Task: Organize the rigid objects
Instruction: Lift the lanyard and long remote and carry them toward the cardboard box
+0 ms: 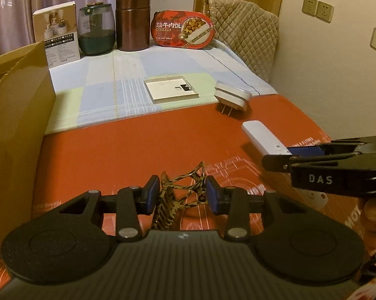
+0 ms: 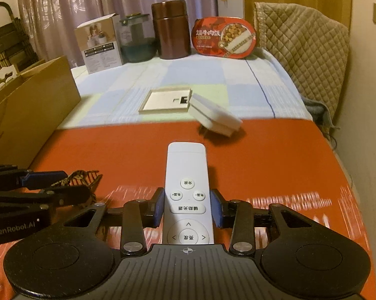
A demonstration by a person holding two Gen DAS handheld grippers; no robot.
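In the left wrist view my left gripper (image 1: pixel 183 190) is shut on a tiger-striped hair claw clip (image 1: pixel 180 187), its blue pads pressing both sides, just over the red mat (image 1: pixel 128 150). My right gripper (image 2: pixel 188 207) is shut on a white remote control (image 2: pixel 186 175), buttons facing up, its far end sticking out ahead. From the left the same remote (image 1: pixel 263 135) juts out of the right gripper (image 1: pixel 280 156). The right wrist view shows the left gripper (image 2: pixel 75 183) with the clip (image 2: pixel 81 176) at its left edge.
A white plug adapter (image 1: pixel 231 95) and a flat white tray (image 1: pixel 171 88) lie on the checked cloth beyond the mat. An open cardboard box (image 1: pixel 15 115) stands at the left. A carton, a glass jar, a brown canister (image 1: pixel 132 22) and a red meal box line the back.
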